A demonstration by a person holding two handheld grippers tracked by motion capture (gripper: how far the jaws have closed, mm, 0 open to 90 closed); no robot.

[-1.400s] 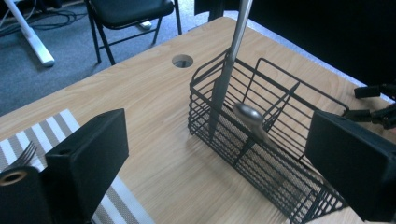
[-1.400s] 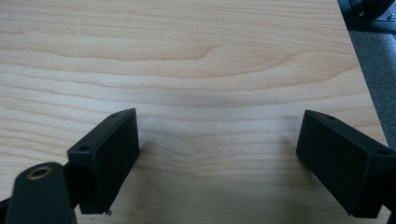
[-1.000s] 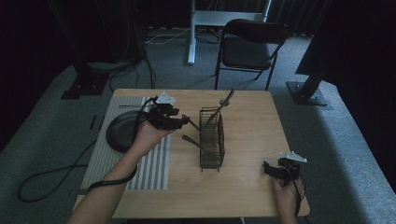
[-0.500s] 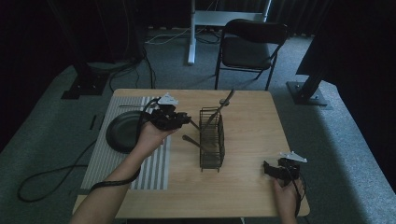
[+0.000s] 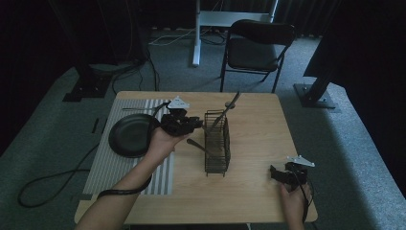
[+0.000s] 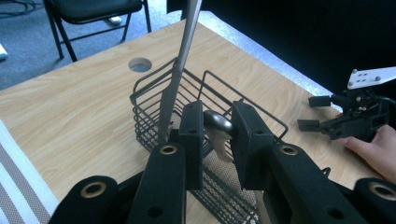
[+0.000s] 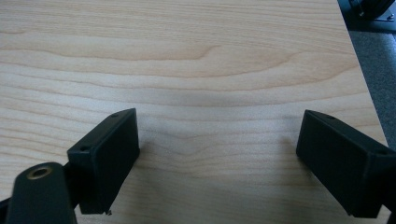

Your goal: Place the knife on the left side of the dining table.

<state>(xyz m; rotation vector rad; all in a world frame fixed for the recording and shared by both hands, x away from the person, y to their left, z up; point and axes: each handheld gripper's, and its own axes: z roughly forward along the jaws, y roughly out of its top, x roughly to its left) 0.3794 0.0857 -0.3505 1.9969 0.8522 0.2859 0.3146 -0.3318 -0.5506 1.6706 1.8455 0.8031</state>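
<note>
A black wire basket [image 5: 216, 143] stands on the middle of the wooden table [image 5: 258, 129]. A long metal utensil [image 5: 227, 109] leans up out of the basket's far end and appears again as the utensil [image 6: 187, 42] in the left gripper view. A second handle [image 5: 195, 143] sticks out of its left side. My left gripper [image 5: 197, 123] is at the basket's left rim; its jaws have just been closing. In the left gripper view my left gripper [image 6: 218, 114] is shut on the rounded end of a metal utensil [image 6: 217, 127]. My right gripper [image 5: 276, 172] rests open at the front right, empty [image 7: 219, 149].
A black plate [image 5: 129, 136] lies on a striped mat [image 5: 107, 165] at the table's left. A round hole [image 6: 140, 64] is in the tabletop beyond the basket. A folding chair [image 5: 256, 48] stands behind the table. The right gripper [image 6: 312, 113] sits near the table's right edge.
My left gripper has moved right, up to the basket's rim, and its jaws have narrowed onto the utensil's end. The right gripper has stayed put.
</note>
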